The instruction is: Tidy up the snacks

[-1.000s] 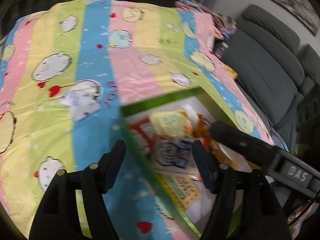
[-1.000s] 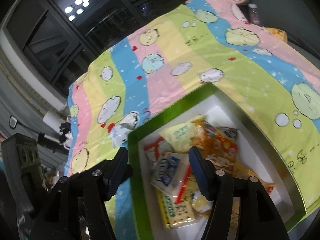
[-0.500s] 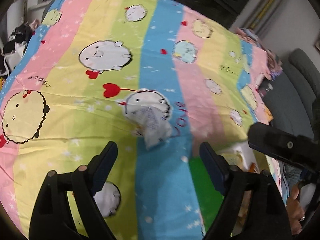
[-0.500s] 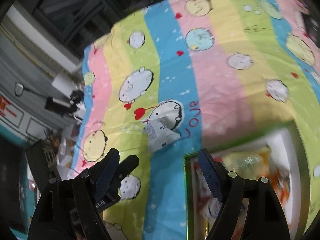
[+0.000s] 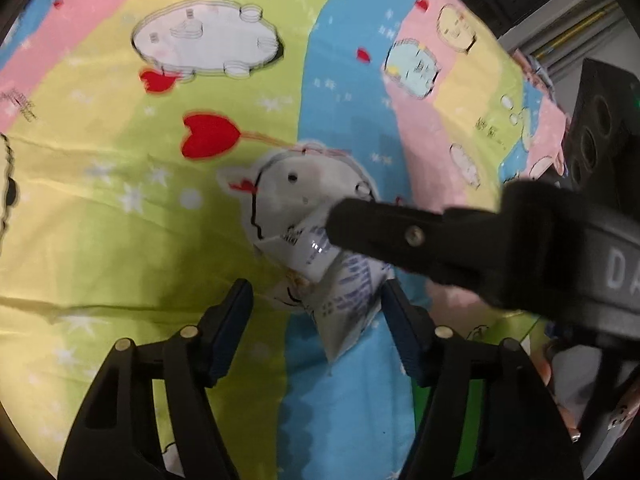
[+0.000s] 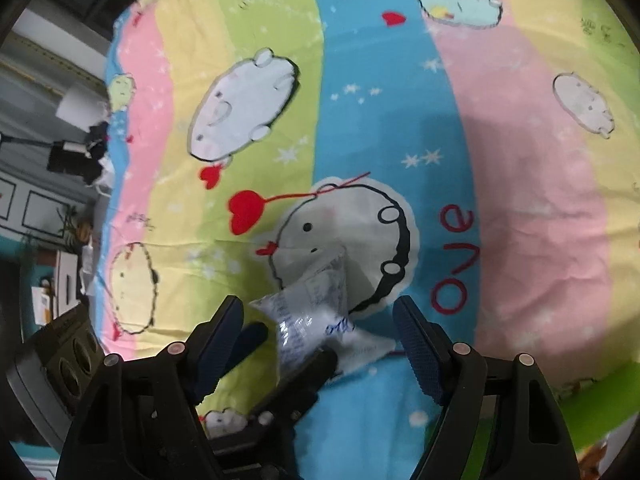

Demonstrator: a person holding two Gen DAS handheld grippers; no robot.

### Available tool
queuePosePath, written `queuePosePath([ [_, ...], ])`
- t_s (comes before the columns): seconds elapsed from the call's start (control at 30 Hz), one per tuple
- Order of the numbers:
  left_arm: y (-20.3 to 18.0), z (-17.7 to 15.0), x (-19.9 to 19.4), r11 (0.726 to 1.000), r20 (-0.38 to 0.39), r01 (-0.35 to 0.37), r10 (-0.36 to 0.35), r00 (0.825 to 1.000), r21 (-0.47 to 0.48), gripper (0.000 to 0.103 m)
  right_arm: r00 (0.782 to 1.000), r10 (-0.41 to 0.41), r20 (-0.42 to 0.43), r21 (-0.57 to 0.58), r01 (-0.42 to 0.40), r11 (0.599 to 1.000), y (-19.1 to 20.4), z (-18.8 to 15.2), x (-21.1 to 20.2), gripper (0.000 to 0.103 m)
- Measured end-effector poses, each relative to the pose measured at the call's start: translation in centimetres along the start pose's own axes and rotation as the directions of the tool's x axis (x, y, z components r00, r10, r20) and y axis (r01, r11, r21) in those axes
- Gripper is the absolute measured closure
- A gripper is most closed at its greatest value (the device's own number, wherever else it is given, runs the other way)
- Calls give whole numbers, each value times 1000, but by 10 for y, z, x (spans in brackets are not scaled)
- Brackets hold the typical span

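Observation:
A small white snack packet [image 5: 340, 296] with blue print lies on the striped cartoon bedsheet [image 5: 120, 220], on a white cartoon face. My left gripper [image 5: 320, 320] hangs just over it with the packet between its closing jaws; the pads are not pressing on it. My right gripper [image 6: 320, 340] straddles the same packet [image 6: 308, 312] from the other side, its jaws also closing and its pads clear of it. One right finger [image 5: 384, 232] crosses over the packet's upper end in the left wrist view. Left fingers [image 6: 308, 372] reach under the packet's near edge in the right wrist view.
The green box's rim [image 5: 472, 420] shows at the lower right, also in the right wrist view [image 6: 580, 412] with a bit of orange snack [image 6: 596, 456] past it. Room clutter and a white roll [image 6: 80, 104] lie beyond the sheet's left edge.
Both grippers swung away from the green box of snacks and came down over the lone white packet on the sheet. Their jaws widened, then narrowed around it.

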State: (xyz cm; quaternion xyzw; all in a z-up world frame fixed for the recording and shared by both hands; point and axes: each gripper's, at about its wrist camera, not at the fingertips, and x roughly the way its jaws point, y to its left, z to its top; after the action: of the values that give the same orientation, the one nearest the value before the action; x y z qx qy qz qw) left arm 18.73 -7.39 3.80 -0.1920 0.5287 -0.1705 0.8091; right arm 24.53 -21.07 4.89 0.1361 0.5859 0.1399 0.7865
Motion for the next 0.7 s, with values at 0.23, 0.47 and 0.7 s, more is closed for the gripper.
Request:
queuePosePath([
  [0.23,-2,3,2,999,-2,34,-34,999,34,62,997,-3,-73,-24,1,1000,3,-4,30,48],
  [0.47,-14,-8,-28,997,51,-5,1,999,83,64,998,40,-46,-20,-41,999,10,-15,17,51],
  [0.7,-24,-30,-82,994,118,7,-21,993,111,64,998,39,38,-92,-36,995,43,-48,-32,51],
])
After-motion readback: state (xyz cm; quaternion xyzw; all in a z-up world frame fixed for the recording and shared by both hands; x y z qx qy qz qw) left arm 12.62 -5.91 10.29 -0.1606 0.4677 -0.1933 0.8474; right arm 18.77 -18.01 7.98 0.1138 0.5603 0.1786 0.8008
